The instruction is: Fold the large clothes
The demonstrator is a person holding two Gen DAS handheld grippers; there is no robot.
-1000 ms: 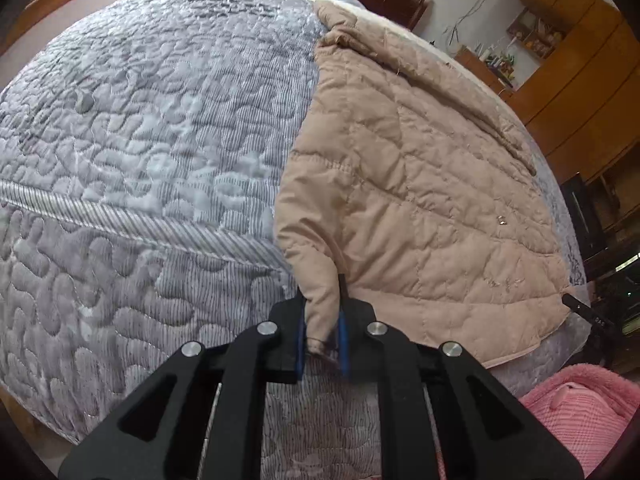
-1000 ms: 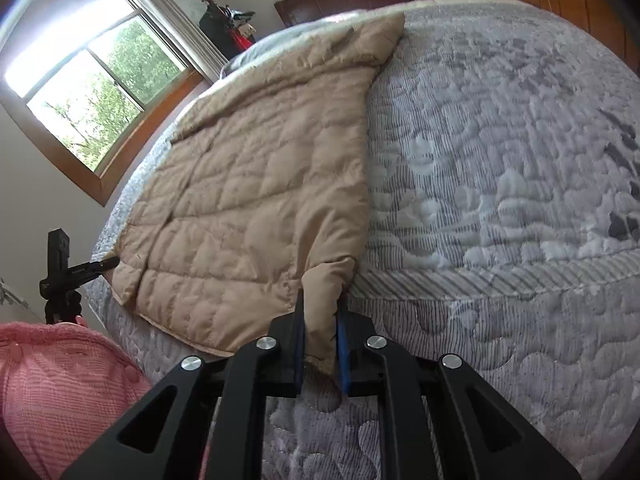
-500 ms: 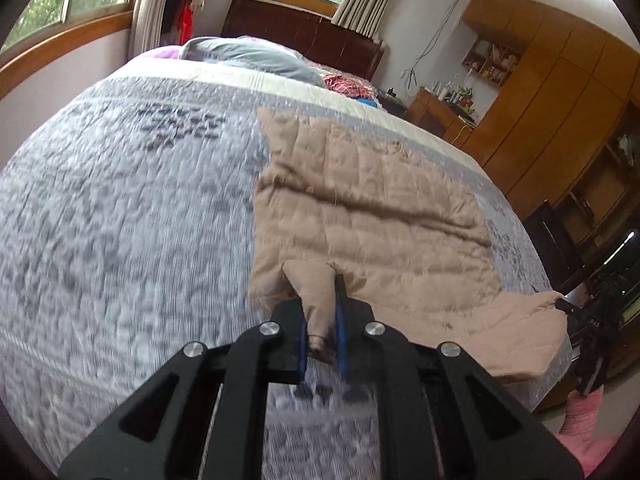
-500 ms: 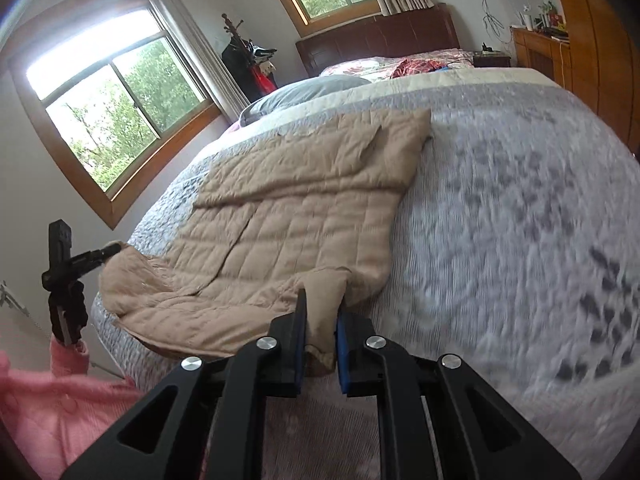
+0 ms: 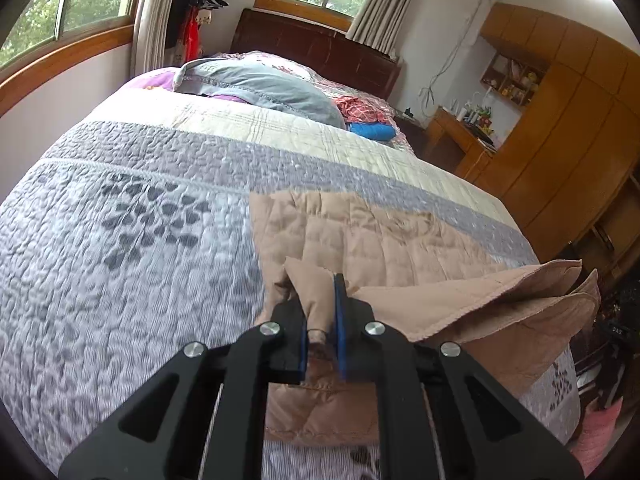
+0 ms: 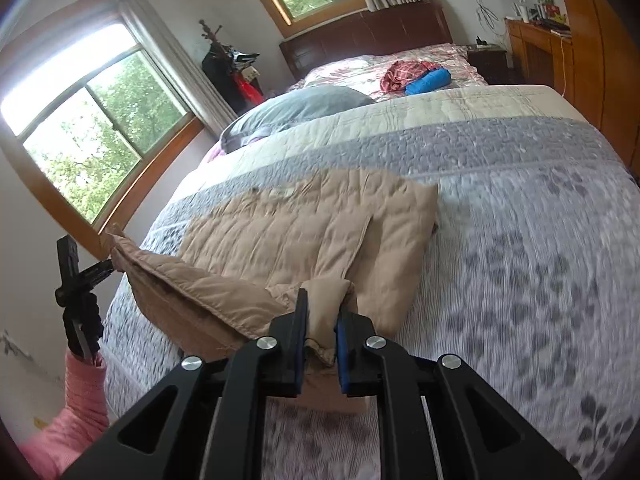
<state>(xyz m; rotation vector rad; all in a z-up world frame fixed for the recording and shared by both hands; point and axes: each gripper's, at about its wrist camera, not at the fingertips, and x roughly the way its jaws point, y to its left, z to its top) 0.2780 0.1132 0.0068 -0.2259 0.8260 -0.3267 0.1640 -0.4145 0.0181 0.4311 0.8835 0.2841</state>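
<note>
A grey quilted bed (image 5: 120,248) fills both views. On it lies the tan quilted coat (image 5: 360,236), far part flat at centre frame, near hem lifted off the bedspread. The left tongs (image 5: 322,332) are clamped on one hem corner at lower centre; the right tongs (image 6: 320,340) pinch the other. Only the right view shows a pink sleeve (image 6: 76,412) at lower left. Bare bedspread lies beyond the coat up to the grey pillow (image 5: 260,88).
</note>
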